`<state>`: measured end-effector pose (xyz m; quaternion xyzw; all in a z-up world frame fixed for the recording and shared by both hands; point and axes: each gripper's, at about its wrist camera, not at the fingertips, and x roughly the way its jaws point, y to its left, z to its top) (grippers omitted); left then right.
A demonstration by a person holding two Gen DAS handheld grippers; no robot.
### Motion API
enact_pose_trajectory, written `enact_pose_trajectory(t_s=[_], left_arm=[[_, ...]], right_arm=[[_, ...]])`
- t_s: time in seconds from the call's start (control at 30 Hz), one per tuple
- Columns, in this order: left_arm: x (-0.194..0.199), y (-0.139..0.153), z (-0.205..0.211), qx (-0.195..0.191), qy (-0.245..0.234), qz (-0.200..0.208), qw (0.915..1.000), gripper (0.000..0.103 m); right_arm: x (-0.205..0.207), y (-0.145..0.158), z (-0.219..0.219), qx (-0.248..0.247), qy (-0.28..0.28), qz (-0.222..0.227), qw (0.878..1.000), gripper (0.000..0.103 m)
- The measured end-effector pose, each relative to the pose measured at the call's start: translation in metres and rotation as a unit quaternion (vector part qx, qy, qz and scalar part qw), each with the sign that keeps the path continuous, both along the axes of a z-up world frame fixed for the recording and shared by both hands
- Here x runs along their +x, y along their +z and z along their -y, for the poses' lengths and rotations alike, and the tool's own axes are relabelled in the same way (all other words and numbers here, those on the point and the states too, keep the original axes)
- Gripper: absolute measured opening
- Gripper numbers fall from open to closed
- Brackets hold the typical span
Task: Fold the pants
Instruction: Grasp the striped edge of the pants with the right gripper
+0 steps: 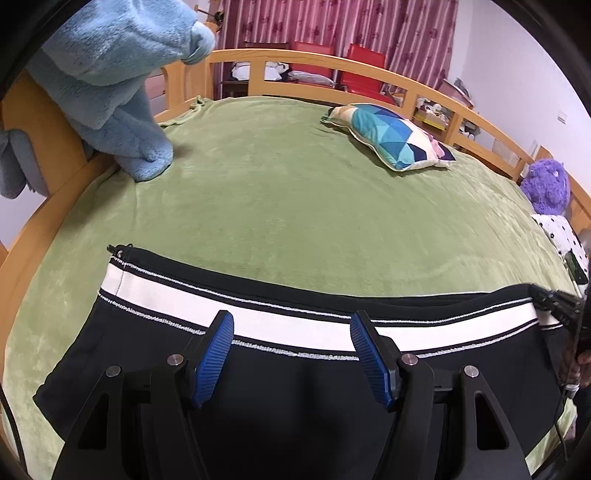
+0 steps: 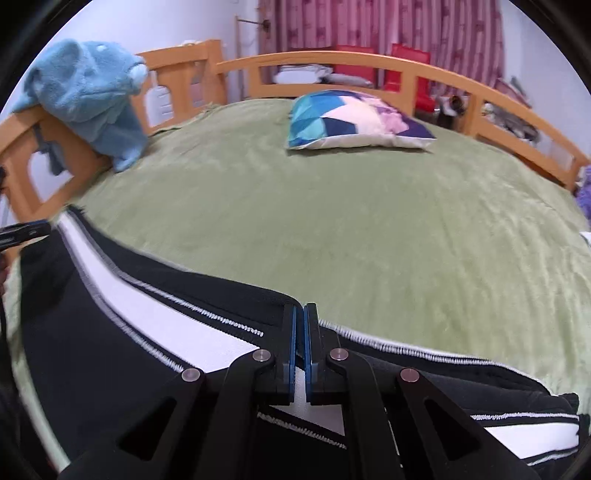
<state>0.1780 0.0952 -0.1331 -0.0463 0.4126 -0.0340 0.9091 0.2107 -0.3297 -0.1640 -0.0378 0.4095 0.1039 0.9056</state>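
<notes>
- The black pants (image 1: 280,391) lie spread on the green blanket (image 1: 295,206) of a wooden-framed bed (image 1: 317,59), at its near edge, with the white-striped waistband (image 1: 295,325) turned toward the middle of the bed.
- The left tool (image 1: 291,354) hovers over the pants with its blue pads (image 1: 214,358) spread apart; nothing is pinched between them, and the waistband shows through the gap.
- The right tool (image 2: 304,343) is clenched, its blue pads drawn together at the far edge of the waistband (image 2: 177,317) (the band's rim seems to run in between the pads, though whether cloth is really caught there I cannot tell).
- In the left wrist view the right tool appears at the right end of the waistband.
- A light blue plush garment (image 1: 114,81) hangs over the rail at the left.
- A pillow with a blue geometric print (image 2: 354,118) lies farther back on the blanket.
- A purple plush toy (image 1: 546,184) sits by the right rail, with red-striped curtains (image 1: 332,26) behind the bed.
</notes>
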Motion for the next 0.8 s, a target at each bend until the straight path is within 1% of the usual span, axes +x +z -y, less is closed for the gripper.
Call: enact_pose_trajectory(t_s=[0.07, 0.13, 0.17, 0.2, 0.23, 0.27, 0.33, 0.4, 0.47, 0.5, 0.6, 0.67, 0.7, 0.8], left_arm=[[0.001, -0.002, -0.003, 0.005, 0.005, 0.000, 1.0000, 0.064], [0.003, -0.004, -0.007, 0.013, 0.011, -0.001, 0.9998, 0.064], [0.003, -0.005, -0.009, 0.015, 0.014, -0.002, 0.9998, 0.064], [0.004, -0.007, -0.013, 0.015, 0.017, -0.002, 0.9997, 0.064], [0.005, -0.008, -0.017, 0.018, 0.021, -0.002, 0.9996, 0.064], [0.005, -0.009, -0.020, 0.022, 0.024, -0.003, 0.9995, 0.064], [0.007, -0.008, -0.031, 0.034, 0.034, -0.001, 0.9989, 0.064], [0.010, -0.005, -0.048, 0.041, 0.052, 0.002, 0.9978, 0.064], [0.013, -0.005, -0.064, 0.039, 0.066, -0.001, 0.9971, 0.064], [0.016, -0.006, -0.074, 0.036, 0.080, -0.008, 0.9961, 0.064], [0.026, -0.011, -0.092, 0.023, 0.088, -0.026, 0.9955, 0.064], [0.034, -0.015, -0.100, 0.030, 0.094, -0.033, 0.9946, 0.064], [0.039, -0.018, -0.104, 0.040, 0.098, -0.036, 0.9937, 0.064], [0.051, -0.027, -0.113, 0.055, 0.112, -0.040, 0.9913, 0.064]], right_arm=[[0.009, -0.019, -0.005, -0.014, -0.008, -0.033, 0.999, 0.004], [0.014, -0.038, -0.011, -0.041, -0.002, -0.072, 0.997, 0.008], [0.013, -0.042, -0.012, -0.052, 0.006, -0.078, 0.996, 0.008], [0.011, -0.039, -0.013, -0.062, 0.014, -0.069, 0.996, 0.010], [0.009, -0.034, -0.011, -0.063, 0.014, -0.065, 0.996, 0.015], [0.008, -0.028, -0.009, -0.059, 0.009, -0.061, 0.996, 0.017], [0.003, -0.014, 0.001, -0.044, -0.007, -0.041, 0.998, 0.029], [-0.002, -0.001, 0.012, -0.041, -0.024, -0.020, 0.999, 0.036], [-0.008, 0.006, 0.026, -0.032, -0.047, -0.009, 0.998, 0.037], [-0.009, 0.009, 0.032, -0.025, -0.058, -0.008, 0.998, 0.039], [-0.015, 0.012, 0.051, -0.008, -0.095, -0.011, 0.995, 0.039], [-0.018, 0.015, 0.056, -0.007, -0.108, -0.008, 0.994, 0.039], [-0.019, 0.017, 0.057, -0.008, -0.113, -0.005, 0.994, 0.039], [-0.017, 0.017, 0.054, -0.014, -0.112, -0.006, 0.994, 0.039]])
